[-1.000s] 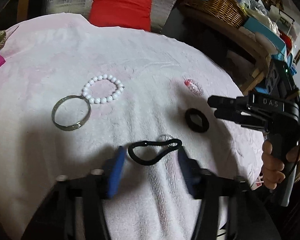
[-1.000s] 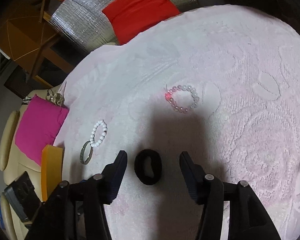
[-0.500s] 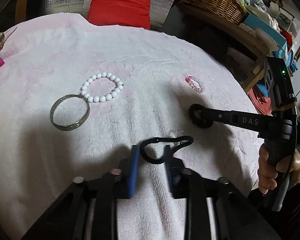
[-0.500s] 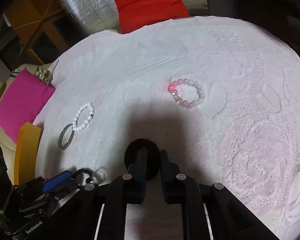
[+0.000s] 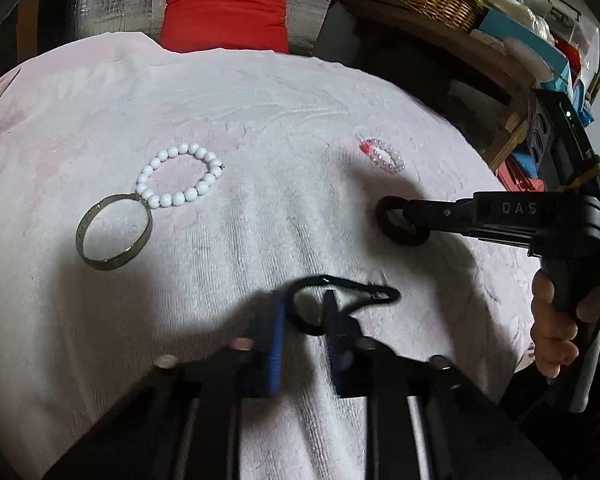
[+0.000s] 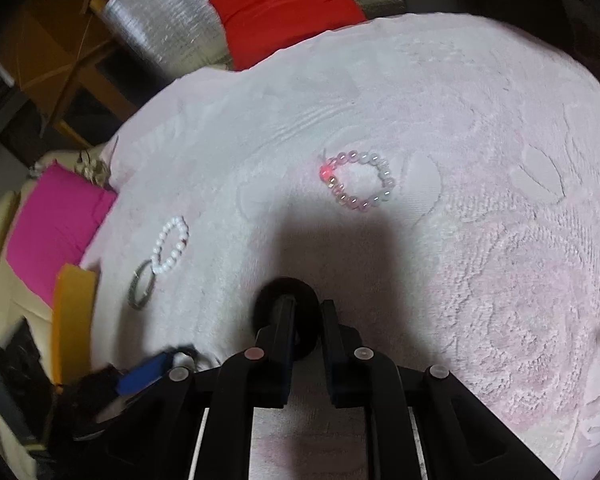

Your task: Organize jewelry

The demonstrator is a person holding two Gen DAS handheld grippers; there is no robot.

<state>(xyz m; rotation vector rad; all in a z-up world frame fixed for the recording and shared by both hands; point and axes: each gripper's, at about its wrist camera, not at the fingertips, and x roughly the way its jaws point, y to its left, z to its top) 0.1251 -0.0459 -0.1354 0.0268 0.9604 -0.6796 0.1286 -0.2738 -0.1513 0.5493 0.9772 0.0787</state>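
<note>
- Your left tongs (image 5: 306, 312) have just been closing and now pinch the thin black hair tie (image 5: 364, 292), its loop trailing right of the tips on the pink towel (image 5: 260, 120).
- Your right tongs (image 6: 304, 320) clamp the thick black scrunchie (image 6: 268, 296).
- Ahead of the right tongs lies the pink bead bracelet (image 6: 360, 182).
- Ahead-left of the left tongs, the white bead bracelet (image 5: 178, 176) touches the metal bangle (image 5: 114, 232).

Dim fisheye views, dark corners, hard overhead shadows, slight motion blur.
</note>
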